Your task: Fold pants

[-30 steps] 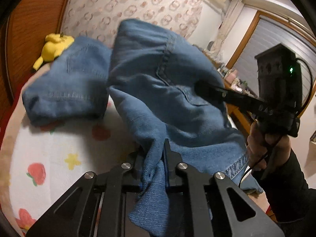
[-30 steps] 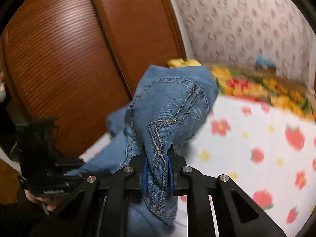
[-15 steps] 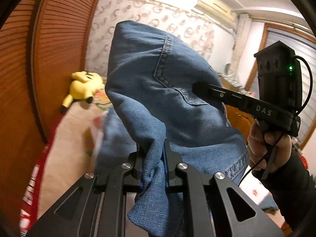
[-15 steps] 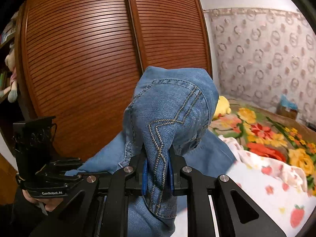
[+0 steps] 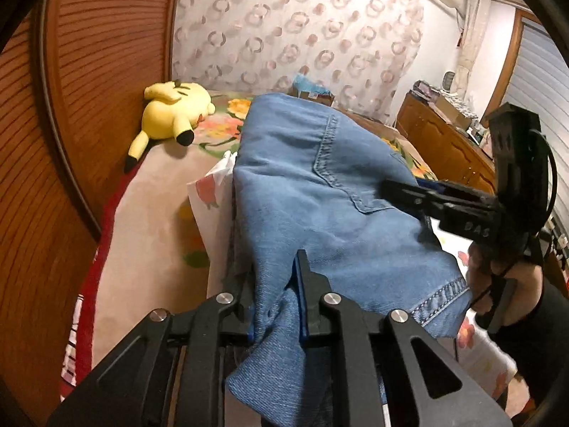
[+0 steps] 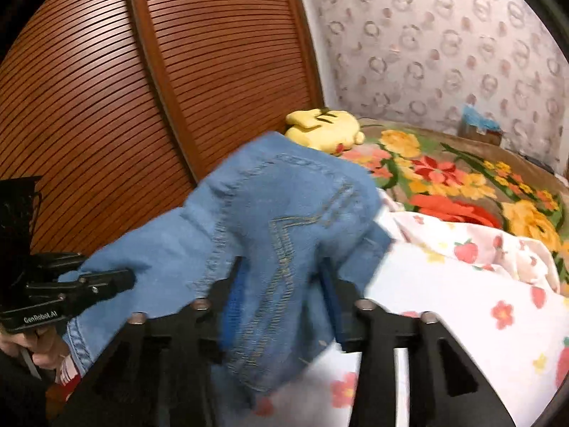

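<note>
The blue denim pants (image 5: 313, 192) hang bunched between both grippers above the bed. My left gripper (image 5: 275, 277) is shut on a fold of the denim near the waist. In the right wrist view the pants (image 6: 284, 213) show stitched pocket seams, and my right gripper (image 6: 281, 284) has its jaws spread apart with the denim lying loose between them. The right gripper also shows in the left wrist view (image 5: 402, 188) at the pocket edge. The left gripper shows in the right wrist view (image 6: 106, 281) at the left, gripping the denim.
A yellow plush toy (image 5: 170, 110) lies by the wooden slatted headboard (image 6: 142, 106). A strawberry-print white sheet (image 6: 462, 302) and a floral blanket (image 6: 462, 185) cover the bed. A wooden dresser (image 5: 444, 142) with clutter stands at the right.
The pants have come down lower toward the bed. The right gripper's jaws have opened from their grip on the denim. The left gripper still holds the denim.
</note>
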`<state>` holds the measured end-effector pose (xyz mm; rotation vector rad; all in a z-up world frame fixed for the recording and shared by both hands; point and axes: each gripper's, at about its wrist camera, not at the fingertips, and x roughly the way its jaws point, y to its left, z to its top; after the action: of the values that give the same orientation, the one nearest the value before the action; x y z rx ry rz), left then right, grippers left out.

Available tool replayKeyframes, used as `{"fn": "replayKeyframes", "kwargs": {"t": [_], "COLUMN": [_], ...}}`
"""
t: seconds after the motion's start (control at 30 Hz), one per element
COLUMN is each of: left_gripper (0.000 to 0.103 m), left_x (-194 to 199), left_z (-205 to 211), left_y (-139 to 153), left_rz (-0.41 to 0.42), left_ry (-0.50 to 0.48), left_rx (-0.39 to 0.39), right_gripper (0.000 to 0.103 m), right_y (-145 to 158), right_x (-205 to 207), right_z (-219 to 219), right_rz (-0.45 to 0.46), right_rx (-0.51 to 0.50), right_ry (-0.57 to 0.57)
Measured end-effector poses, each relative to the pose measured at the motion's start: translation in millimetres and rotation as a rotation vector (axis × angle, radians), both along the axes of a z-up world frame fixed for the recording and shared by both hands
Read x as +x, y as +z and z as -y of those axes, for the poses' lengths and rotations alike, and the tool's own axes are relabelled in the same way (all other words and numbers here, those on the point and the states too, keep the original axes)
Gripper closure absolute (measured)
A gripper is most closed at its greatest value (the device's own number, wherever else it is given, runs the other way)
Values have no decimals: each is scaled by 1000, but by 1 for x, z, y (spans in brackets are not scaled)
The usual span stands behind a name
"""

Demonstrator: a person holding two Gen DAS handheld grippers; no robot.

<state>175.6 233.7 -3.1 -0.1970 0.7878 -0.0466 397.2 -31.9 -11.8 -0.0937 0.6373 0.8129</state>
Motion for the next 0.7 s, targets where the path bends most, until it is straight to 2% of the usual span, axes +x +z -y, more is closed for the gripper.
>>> {"fn": "replayKeyframes", "kwargs": {"t": [0.1,0.23,0.3,0.37,0.5,0.63,0.7], "left_gripper": [81,76,76,70,54,52,50], "left_x": [-1,-8,-14,-20,-29,-36,-39], "left_z": [-2,-4,-6,-4,4,18,27], "left_y": [3,8,12,19,32,44,50], "left_rz": [6,5,25,46,104,152,186], "left_ry": [7,36,46,59,58,51,86], "left_rx": [29,76,69,71,102,131,182], "right_gripper": [56,56,56,56,57,57,57], "right_y": [12,38,38,38,37,40,45], "right_x": [-10,-62,-83,-98,-112,-127,-135], "right_z": [4,18,31,38,49,67,73], "right_rz": [35,69,82,86,88,92,96], "right_rx": [-7,19,20,25,26,38,38], "right_ry": [-5,19,28,36,36,28,23]}}
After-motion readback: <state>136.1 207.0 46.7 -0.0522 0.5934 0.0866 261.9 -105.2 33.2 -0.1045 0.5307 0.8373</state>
